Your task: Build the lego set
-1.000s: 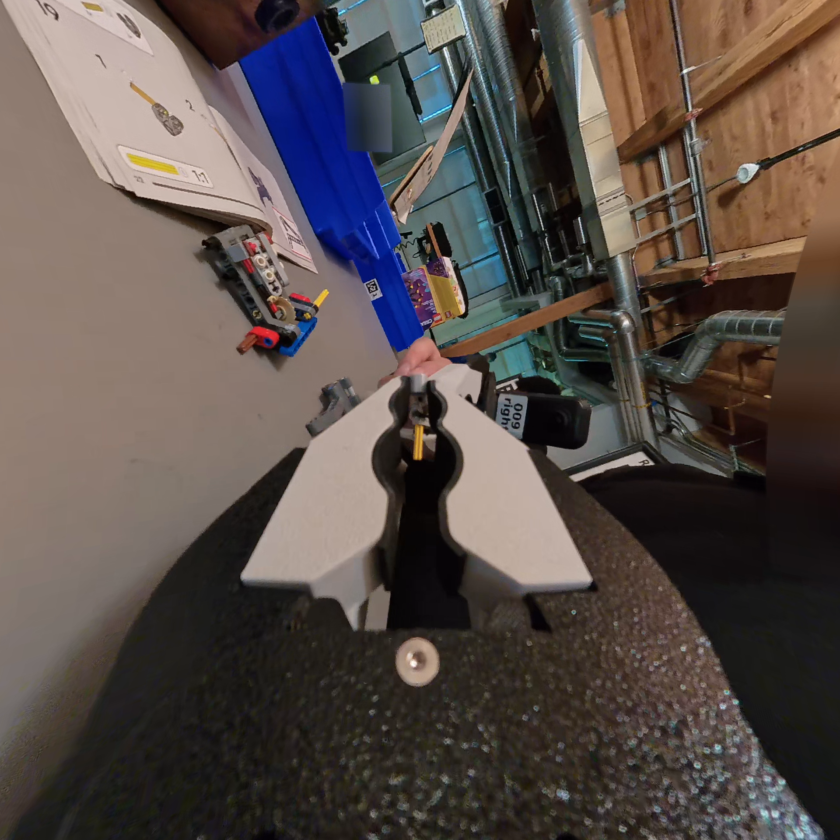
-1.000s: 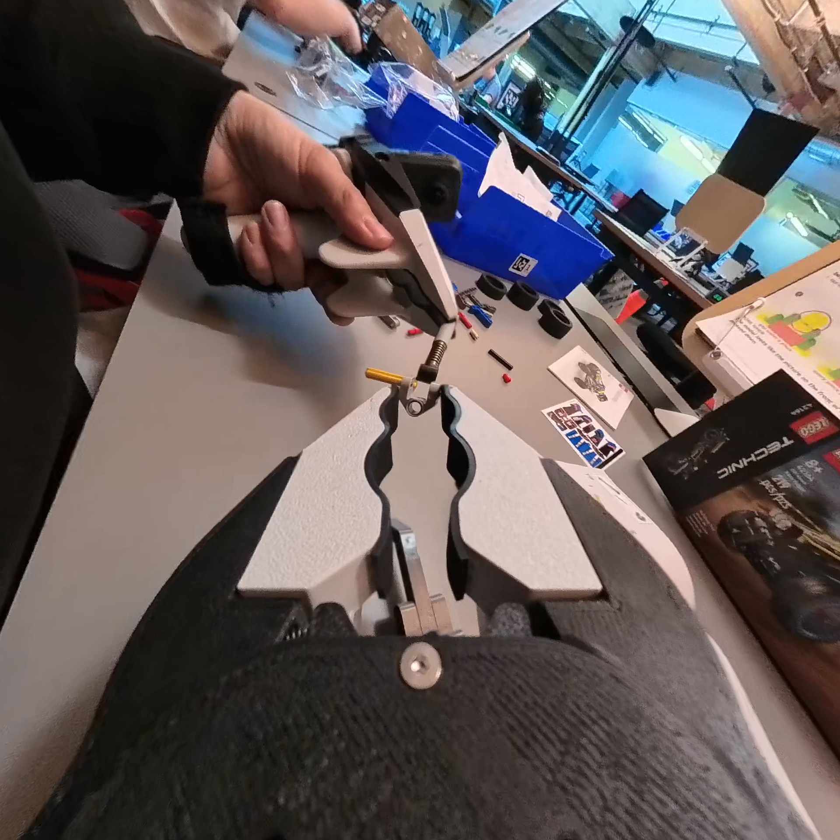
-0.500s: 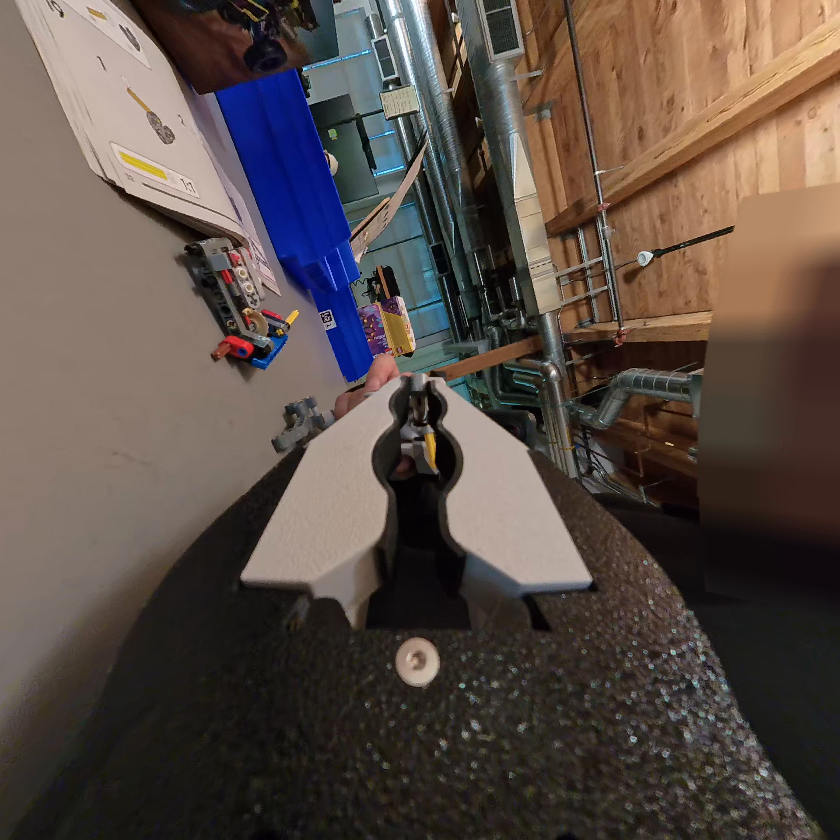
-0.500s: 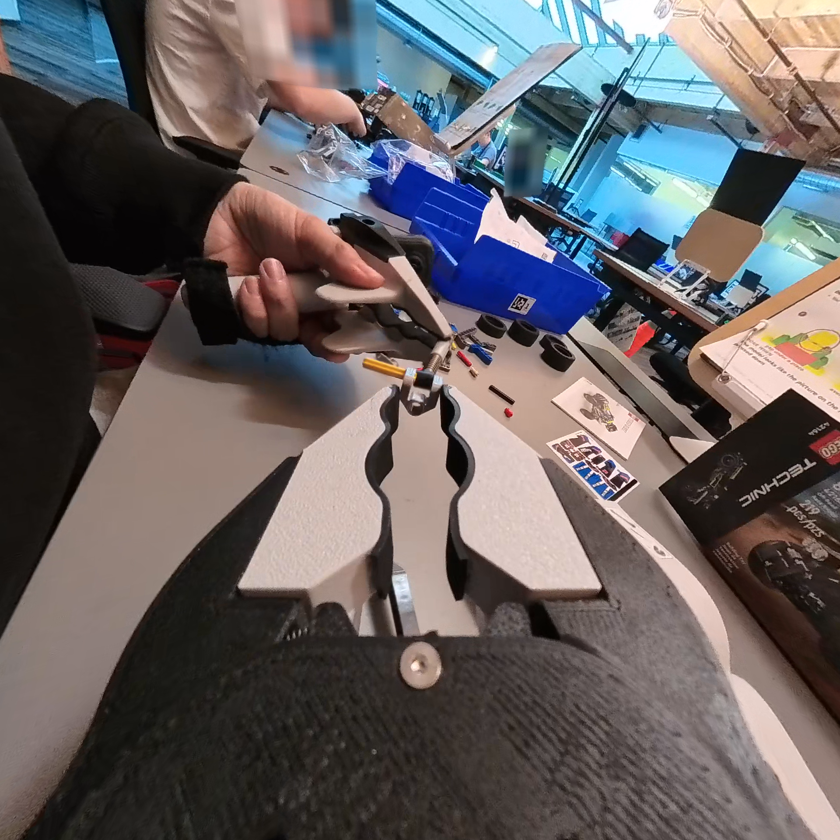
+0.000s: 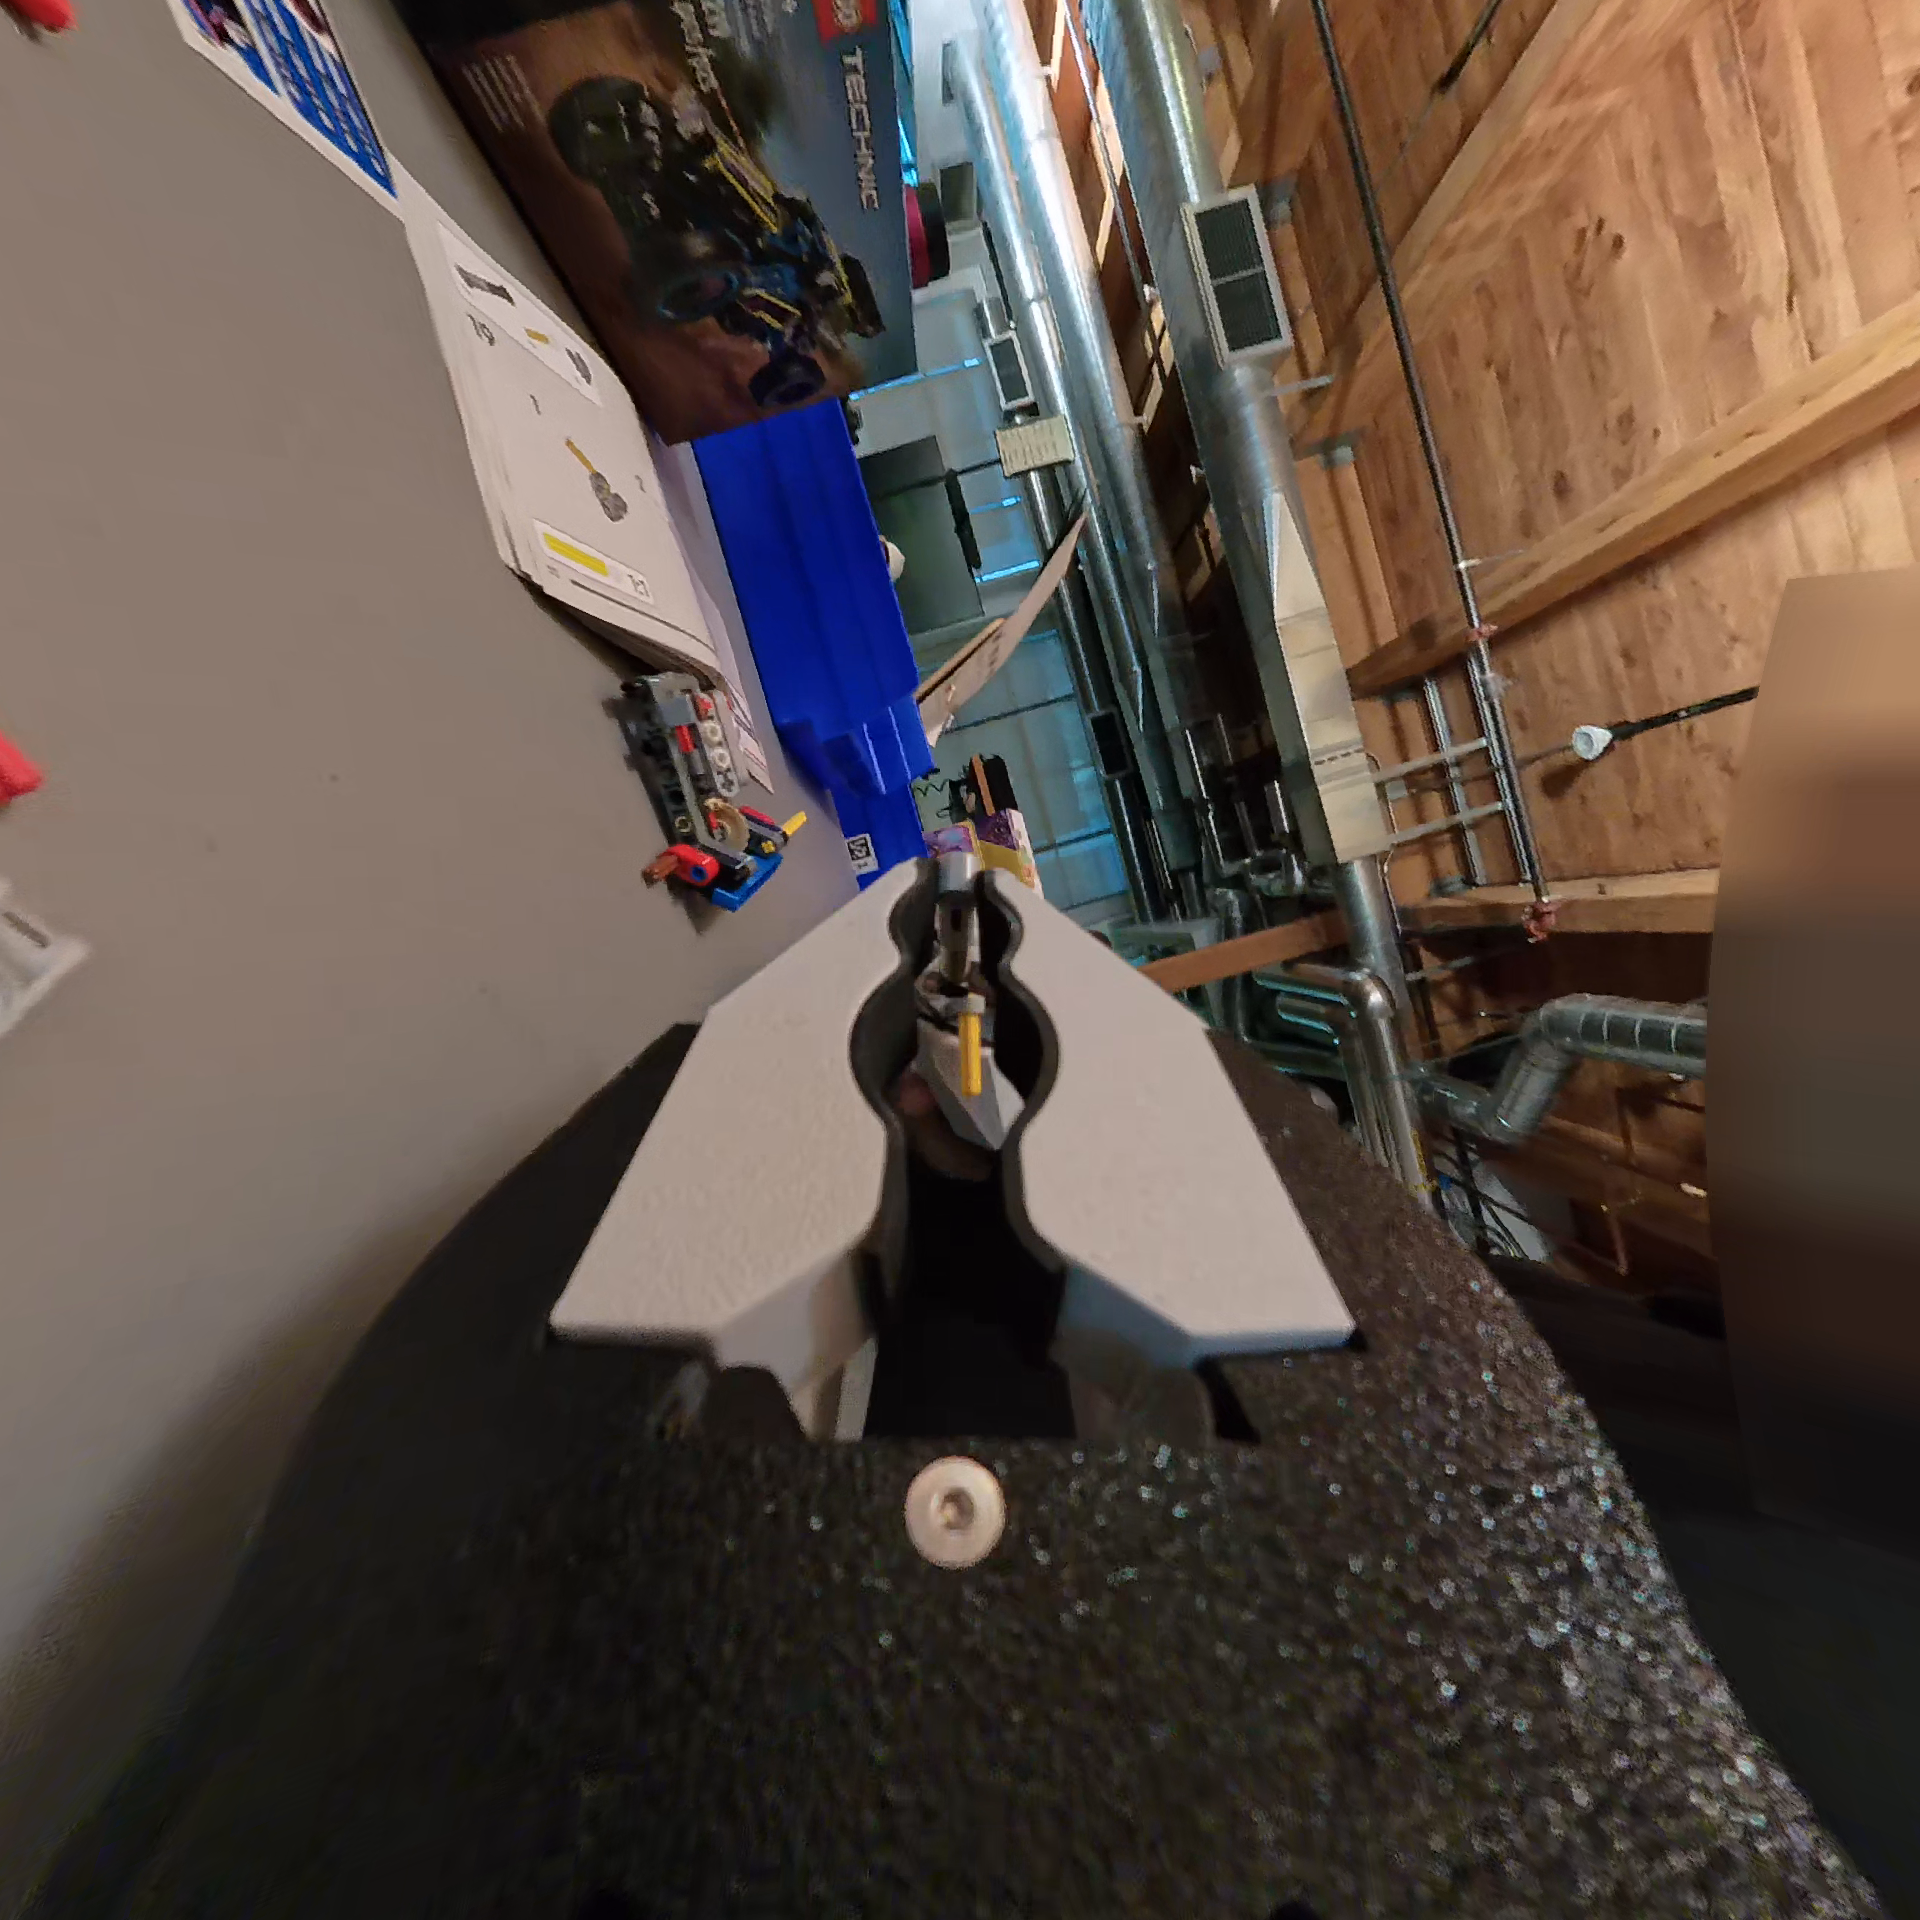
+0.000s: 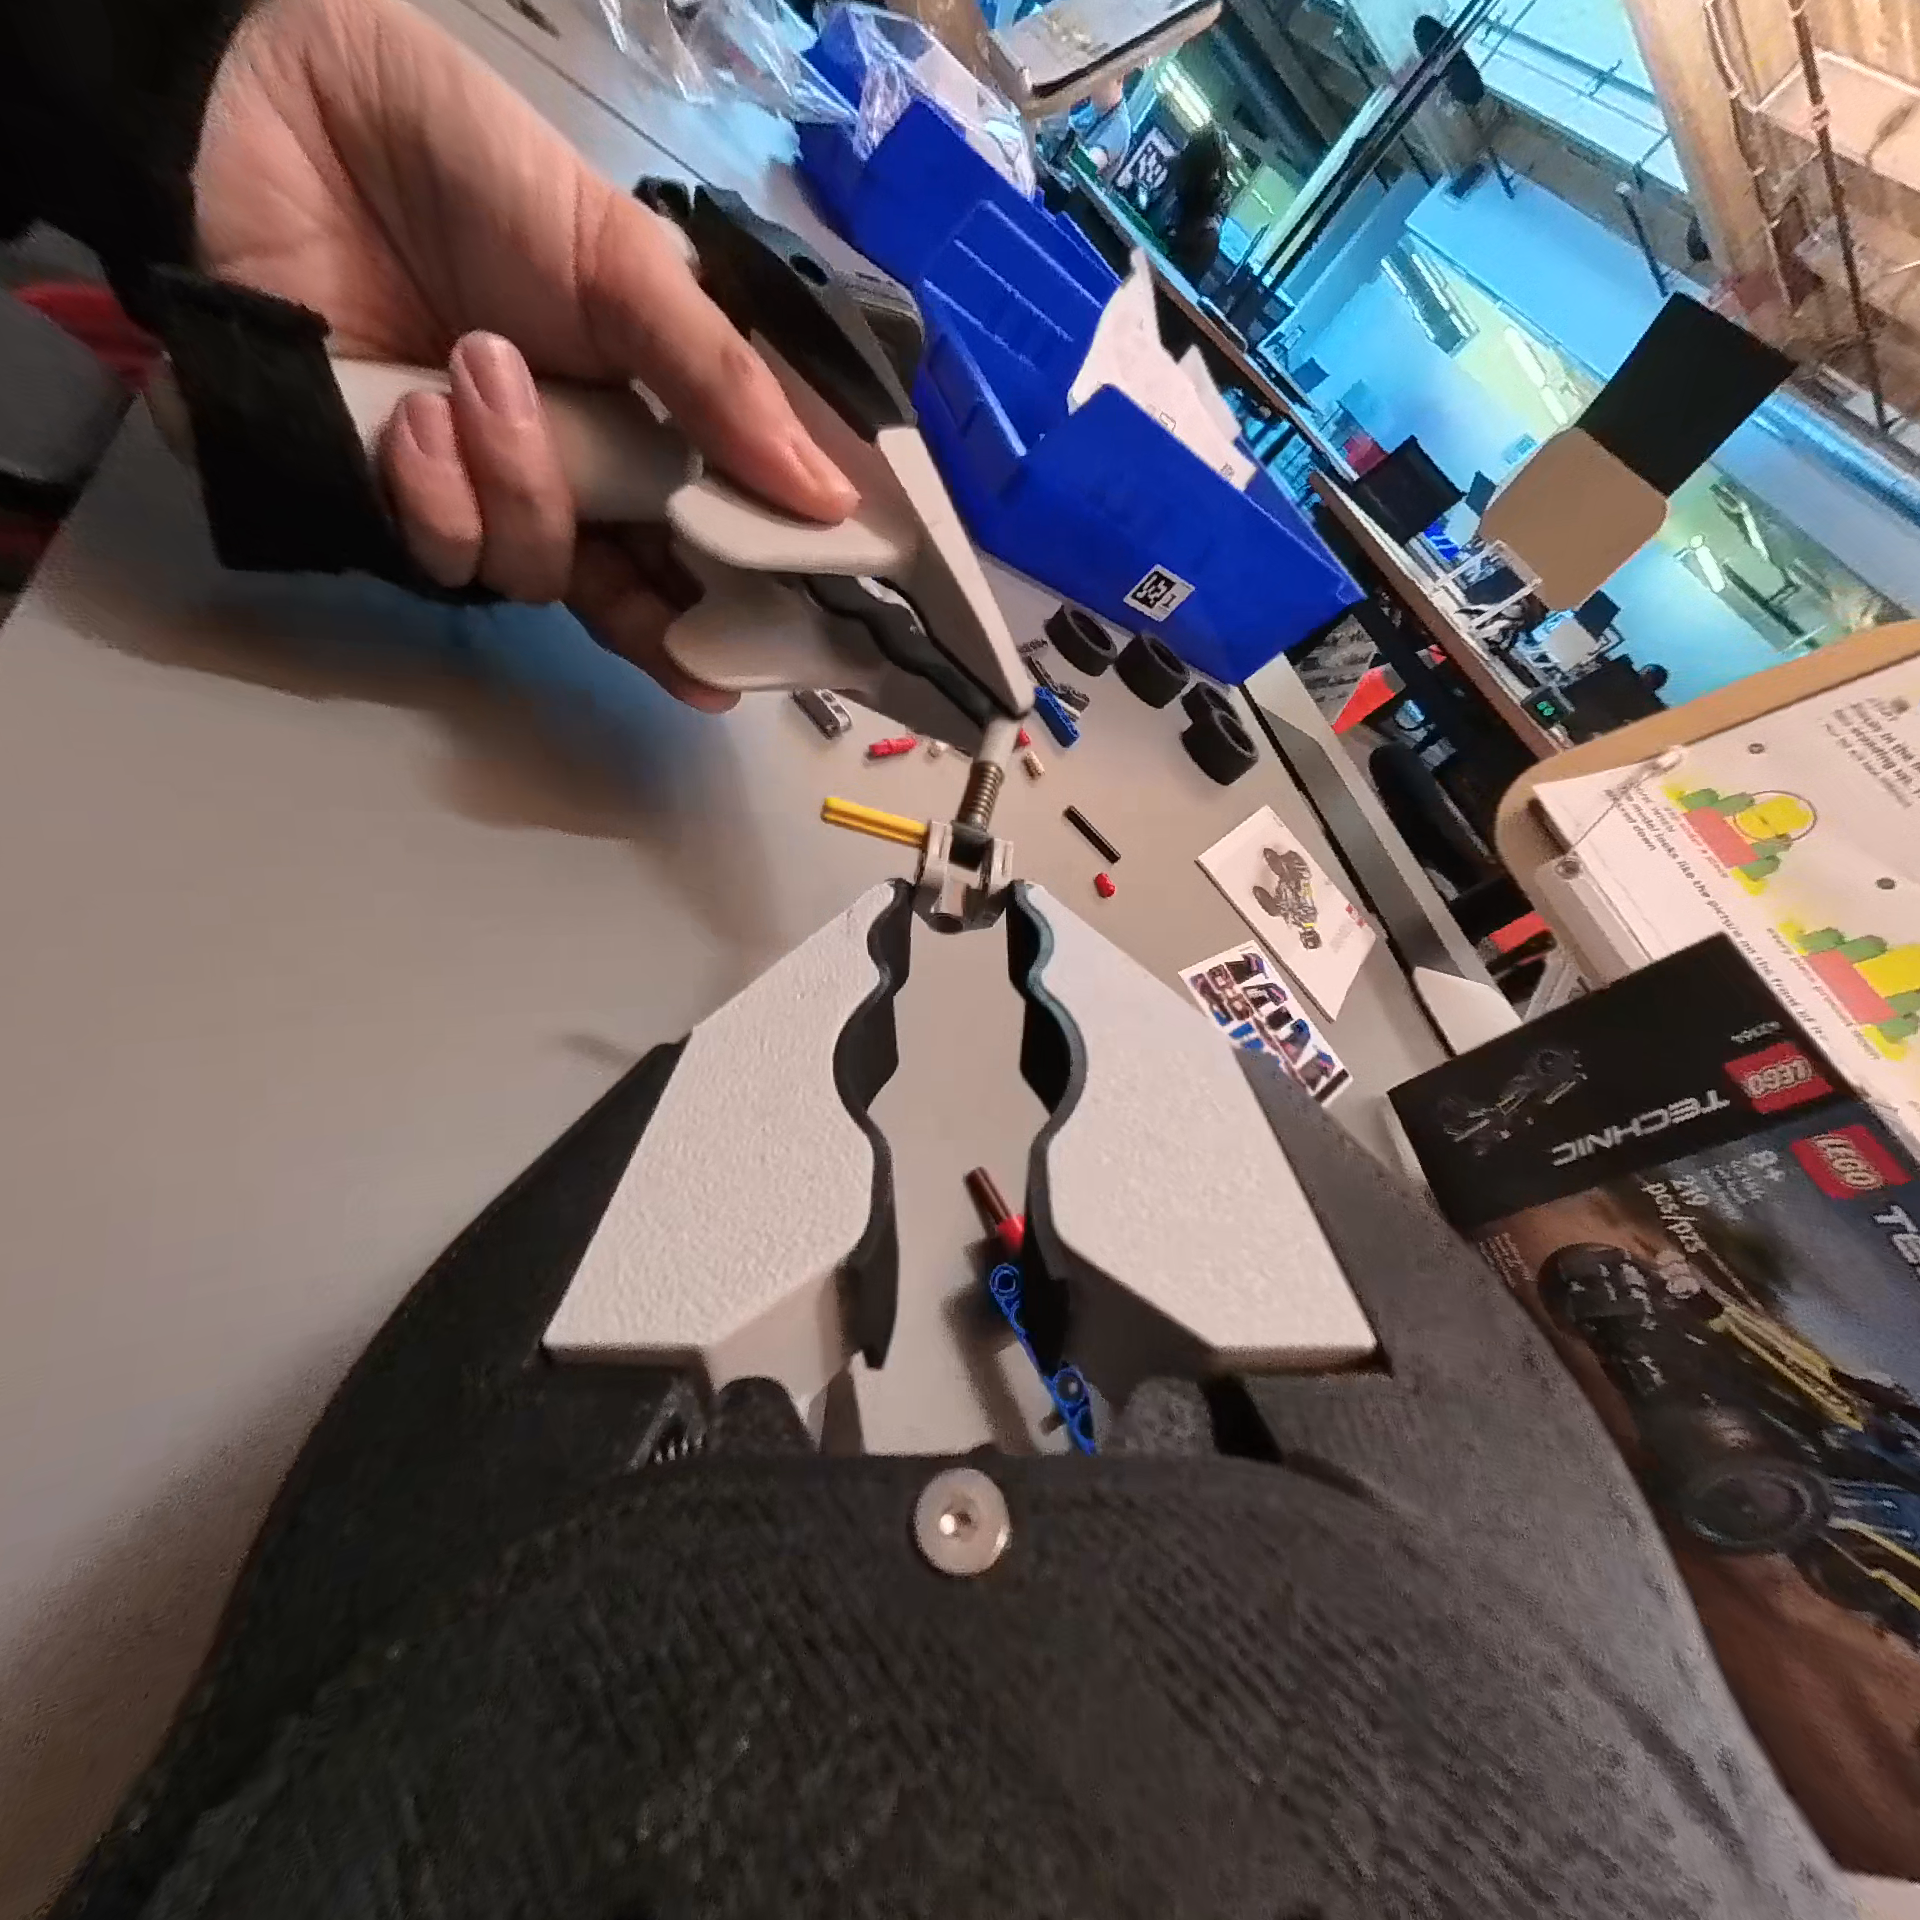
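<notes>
Both tools met in mid-air above the grey table (image 6: 312,935). In the right wrist view, the right gripper (image 6: 958,904) had its jaws pinched nearly together at the tips on a small grey connector piece (image 6: 961,878), at the centre of the frame, with a yellow axle (image 6: 871,821) sticking out of it to the left. Rising from the connector, a small shock absorber (image 6: 985,779) with a dark coil spring ran up into the left gripper (image 6: 1003,707), whose jaws were clamped tight on its pale grey top end; a hand (image 6: 488,312) at upper left squeezed that tool's handle. The left wrist view showed the same grip: the left gripper (image 5: 956,883) closed on the grey end of the shock absorber (image 5: 954,914), the yellow axle (image 5: 970,1055) hanging behind it between the jaws.

On the table, black tyres (image 6: 1153,670) sat by a blue bin (image 6: 1122,499) at upper centre, loose small parts scattered beside them. A partly built assembly (image 5: 707,800) lay left of centre, just beside the open instruction booklet (image 5: 561,488), with the set's box (image 5: 675,187) at the top.
</notes>
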Demonstrator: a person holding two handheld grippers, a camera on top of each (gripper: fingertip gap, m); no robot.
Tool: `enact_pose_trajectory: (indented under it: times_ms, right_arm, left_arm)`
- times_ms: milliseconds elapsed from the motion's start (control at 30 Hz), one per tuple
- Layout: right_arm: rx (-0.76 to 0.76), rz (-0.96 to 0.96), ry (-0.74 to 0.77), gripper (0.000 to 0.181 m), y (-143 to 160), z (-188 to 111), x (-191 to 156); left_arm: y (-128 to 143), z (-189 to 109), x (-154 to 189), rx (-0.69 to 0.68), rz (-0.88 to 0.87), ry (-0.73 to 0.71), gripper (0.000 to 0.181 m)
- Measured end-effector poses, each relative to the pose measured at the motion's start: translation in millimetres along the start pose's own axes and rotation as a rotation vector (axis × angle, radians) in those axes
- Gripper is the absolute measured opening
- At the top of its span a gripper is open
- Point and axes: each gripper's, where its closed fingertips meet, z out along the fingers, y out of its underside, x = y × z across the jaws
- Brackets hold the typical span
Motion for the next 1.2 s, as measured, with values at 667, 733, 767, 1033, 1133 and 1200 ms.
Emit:
enact_pose_trajectory:
  times_ms: [667, 733, 767, 1033, 1133, 1200]
  right_arm:
    - [-0.332, -0.123, -0.204, 0.016, 42, 20, -30]
    - [-0.325, -0.112, -0.216, 0.016, 40, 18, -31]
    - [-0.319, -0.103, -0.225, 0.016, 39, 17, -31]
    - [-0.351, 0.042, -0.319, 0.017, 35, 13, -46]
    - [-0.363, 0.133, -0.327, 0.017, 29, 11, -49]
    - [-0.376, 0.179, -0.323, 0.017, 29, 8, -51]
  left_arm:
    - [10, -34, -71, -0.398, 0.758, -0.761, 0.025]
    - [4, -39, -66, -0.466, 0.951, -0.774, 0.034]
    - [2, -40, -62, -0.517, 1.063, -0.759, 0.038]
    - [34, -24, -56, -1.026, 1.457, -0.273, 0.028]
    - [34, -22, -68, -1.116, 1.436, -0.213, 0.027]
    - [34, -24, -75, -1.167, 1.399, -0.229, 0.023]
